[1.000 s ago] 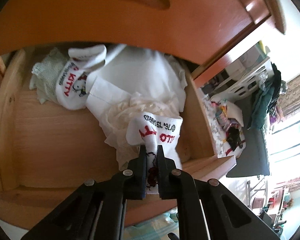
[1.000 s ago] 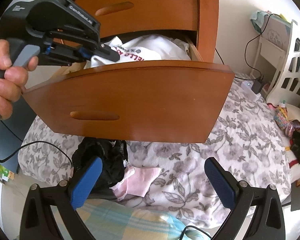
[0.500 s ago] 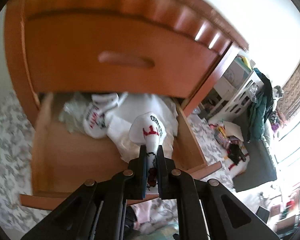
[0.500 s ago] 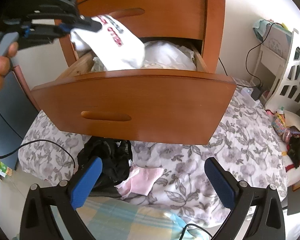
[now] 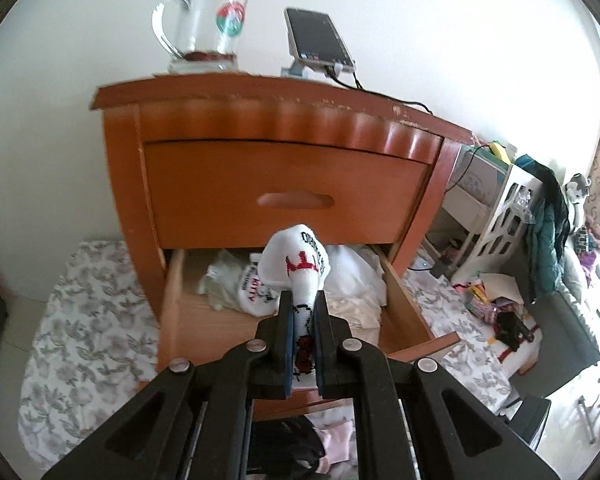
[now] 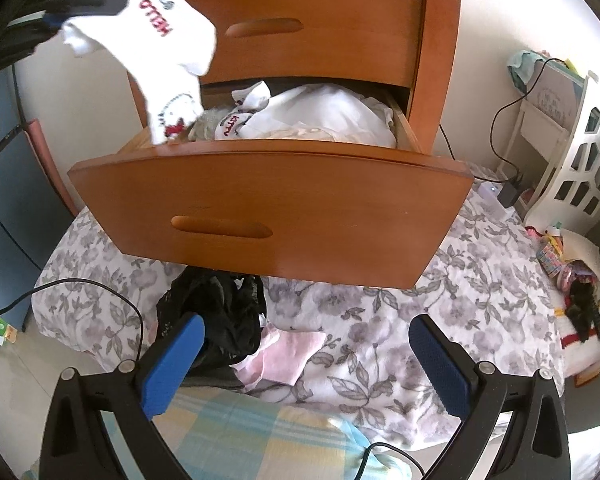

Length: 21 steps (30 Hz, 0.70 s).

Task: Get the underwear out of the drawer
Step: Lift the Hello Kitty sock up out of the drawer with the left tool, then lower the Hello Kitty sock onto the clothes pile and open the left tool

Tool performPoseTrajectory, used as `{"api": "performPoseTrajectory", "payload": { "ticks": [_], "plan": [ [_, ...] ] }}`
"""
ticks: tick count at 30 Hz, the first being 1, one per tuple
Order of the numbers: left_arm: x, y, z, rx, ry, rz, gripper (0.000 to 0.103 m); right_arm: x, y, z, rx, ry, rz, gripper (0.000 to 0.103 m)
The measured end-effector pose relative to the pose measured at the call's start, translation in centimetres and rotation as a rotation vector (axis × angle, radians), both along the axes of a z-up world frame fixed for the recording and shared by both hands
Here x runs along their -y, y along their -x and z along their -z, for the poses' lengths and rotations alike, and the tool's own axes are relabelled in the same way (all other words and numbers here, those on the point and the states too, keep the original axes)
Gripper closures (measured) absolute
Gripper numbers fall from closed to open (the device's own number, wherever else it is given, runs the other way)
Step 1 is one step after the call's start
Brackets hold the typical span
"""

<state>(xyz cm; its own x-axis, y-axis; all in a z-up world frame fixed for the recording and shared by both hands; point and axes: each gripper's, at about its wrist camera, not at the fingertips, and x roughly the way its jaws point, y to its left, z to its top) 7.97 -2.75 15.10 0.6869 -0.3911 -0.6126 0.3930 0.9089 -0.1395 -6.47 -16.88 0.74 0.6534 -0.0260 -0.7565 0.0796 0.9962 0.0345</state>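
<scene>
My left gripper (image 5: 303, 300) is shut on a white Hello Kitty garment (image 5: 296, 264), which looks like a sock. It hangs in the air above and in front of the open lower drawer (image 5: 400, 304). In the right wrist view the same garment (image 6: 168, 28) dangles from the left gripper (image 6: 80, 0) at top left, its lower end over the drawer's left corner. More white and pale clothes (image 6: 324, 116) fill the drawer (image 6: 268, 208). My right gripper (image 6: 306, 328) is open and holds nothing, low in front of the drawer.
A glass mug (image 5: 200, 32) and a phone on a stand (image 5: 318, 40) sit on the nightstand top. Black lace underwear (image 6: 216, 320) and a pink garment (image 6: 288, 356) lie on the floral bedding (image 6: 440, 320) under the drawer front. A white shelf (image 6: 572, 160) stands at right.
The left gripper has lifted and drawn back, pulling the white garment up out of the drawer; its view now takes in the whole nightstand. The right gripper has stayed put.
</scene>
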Motion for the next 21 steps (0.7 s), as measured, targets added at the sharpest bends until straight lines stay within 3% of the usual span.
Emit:
{"api": "performPoseTrajectory", "payload": {
  "ticks": [10,21],
  "plan": [
    [-2.4,3.6,0.1,0.063,-0.024,-0.032,0.095,-1.0,0.4,-0.5,-0.012,0.041,0.004,0.0],
    [-5.3,5.6,2.6,0.006,0.009,-0.033,0.095,-2.2,1.0,-1.4,-0.001,0.073,0.009,0.0]
  ]
}}
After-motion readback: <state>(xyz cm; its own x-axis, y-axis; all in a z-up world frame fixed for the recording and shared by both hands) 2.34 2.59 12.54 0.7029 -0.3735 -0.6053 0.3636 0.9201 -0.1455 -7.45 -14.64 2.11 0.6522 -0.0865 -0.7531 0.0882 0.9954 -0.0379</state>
